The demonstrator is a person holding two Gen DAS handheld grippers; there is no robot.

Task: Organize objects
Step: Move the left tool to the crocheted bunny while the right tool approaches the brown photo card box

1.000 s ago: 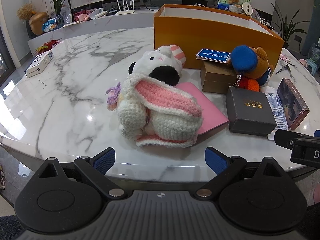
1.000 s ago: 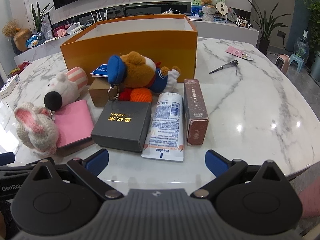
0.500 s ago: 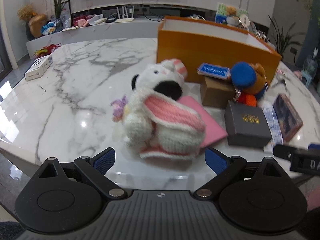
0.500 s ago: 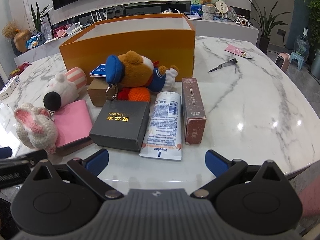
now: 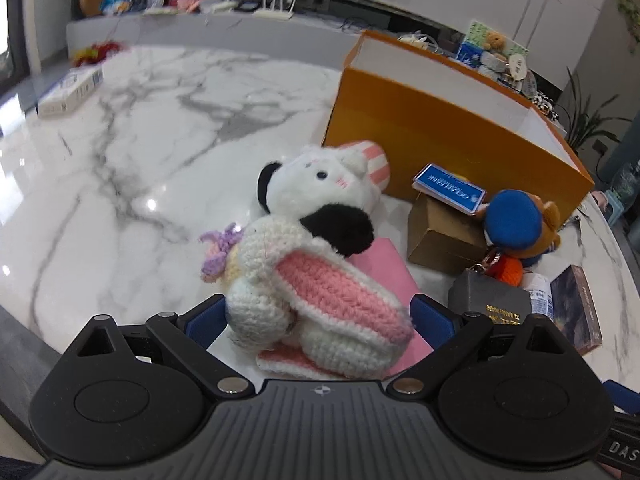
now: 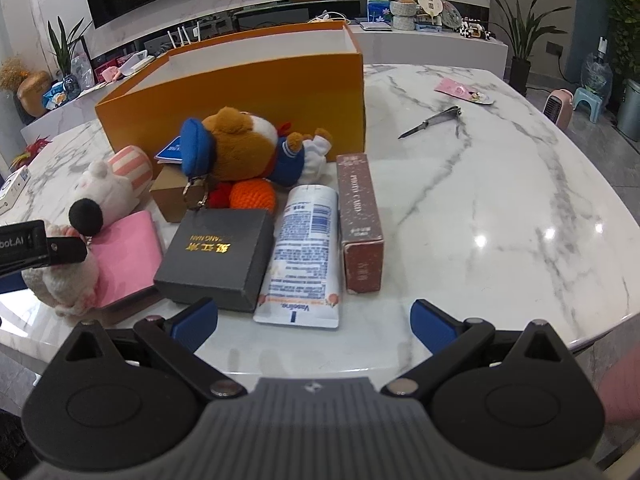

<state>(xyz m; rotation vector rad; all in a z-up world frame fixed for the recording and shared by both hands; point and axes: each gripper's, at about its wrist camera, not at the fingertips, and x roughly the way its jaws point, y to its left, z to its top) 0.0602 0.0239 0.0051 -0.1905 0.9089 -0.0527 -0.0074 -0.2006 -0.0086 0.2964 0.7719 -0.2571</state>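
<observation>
At the near table edge, I see my left gripper [image 5: 316, 316] spread wide around the crocheted rabbit [image 5: 316, 300], which lies partly on a pink pad [image 5: 384, 268]. My right gripper [image 6: 314, 320] hangs equally spread, empty, just short of the lotion tube [image 6: 306, 256]. The orange box [image 6: 256, 92] stands behind.

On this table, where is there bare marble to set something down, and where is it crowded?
Bare marble lies right of the brown photo-card box, out to the scissors, and left of the crocheted rabbit toward the white box. It is crowded in front of the orange box.
</observation>
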